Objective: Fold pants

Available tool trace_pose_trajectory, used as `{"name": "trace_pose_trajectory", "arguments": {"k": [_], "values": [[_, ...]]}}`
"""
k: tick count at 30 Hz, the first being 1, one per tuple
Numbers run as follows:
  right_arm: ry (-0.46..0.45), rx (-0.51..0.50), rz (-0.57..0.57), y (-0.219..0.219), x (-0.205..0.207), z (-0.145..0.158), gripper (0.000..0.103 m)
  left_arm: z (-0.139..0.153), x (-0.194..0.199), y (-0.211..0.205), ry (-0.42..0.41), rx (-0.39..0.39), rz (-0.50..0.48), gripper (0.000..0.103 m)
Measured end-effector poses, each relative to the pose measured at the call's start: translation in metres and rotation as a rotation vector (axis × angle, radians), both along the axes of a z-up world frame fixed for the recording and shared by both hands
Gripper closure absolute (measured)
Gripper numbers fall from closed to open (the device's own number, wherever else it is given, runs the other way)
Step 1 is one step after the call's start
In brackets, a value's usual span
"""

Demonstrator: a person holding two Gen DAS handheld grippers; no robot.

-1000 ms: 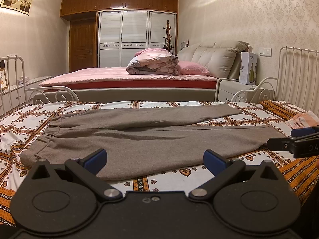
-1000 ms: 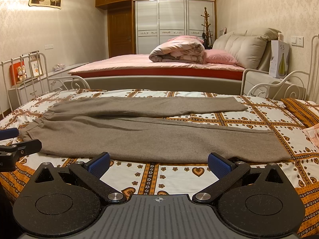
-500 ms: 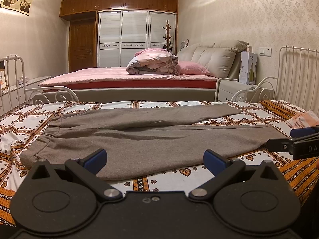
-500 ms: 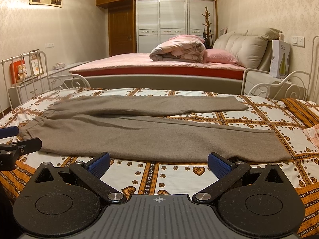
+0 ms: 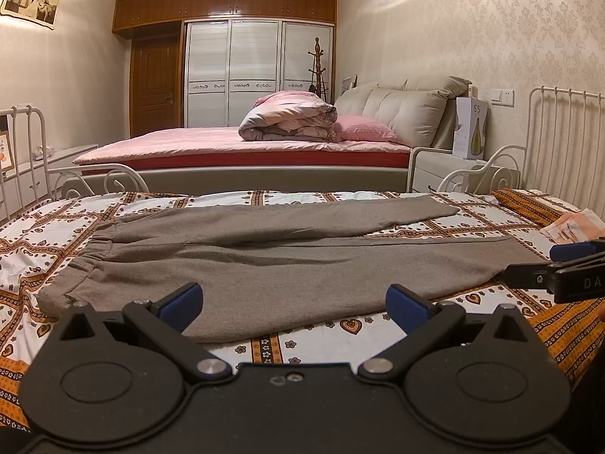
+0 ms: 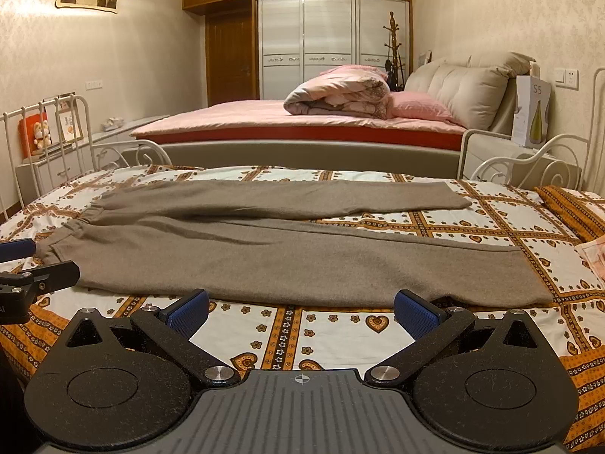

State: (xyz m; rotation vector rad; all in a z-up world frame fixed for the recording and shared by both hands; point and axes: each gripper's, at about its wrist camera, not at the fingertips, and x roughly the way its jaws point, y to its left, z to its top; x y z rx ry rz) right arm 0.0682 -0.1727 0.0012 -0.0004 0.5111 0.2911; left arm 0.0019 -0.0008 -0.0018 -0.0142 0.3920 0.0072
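Both grippers, left gripper (image 5: 294, 304) and right gripper (image 6: 301, 308), are hanging released beside the pants (image 5: 272, 265); grabbing only one fabric layer risks bunching.

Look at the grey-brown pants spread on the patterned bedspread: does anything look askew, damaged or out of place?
Nothing looks damaged. The grey-brown pants lie flat on the patterned bedspread, but the legs splay apart toward the cuffs, so they are not aligned for folding. Both the left gripper and right gripper hang open, touching nothing.
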Motion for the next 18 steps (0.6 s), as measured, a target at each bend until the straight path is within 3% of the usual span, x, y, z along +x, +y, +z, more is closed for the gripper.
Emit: {"name": "trace_pose_trajectory", "arguments": {"k": [18], "values": [[0.014,-0.004,0.032,0.006,0.012,0.006,0.000,0.007,0.010,0.019,0.016,-0.020,0.025,0.006]]}}
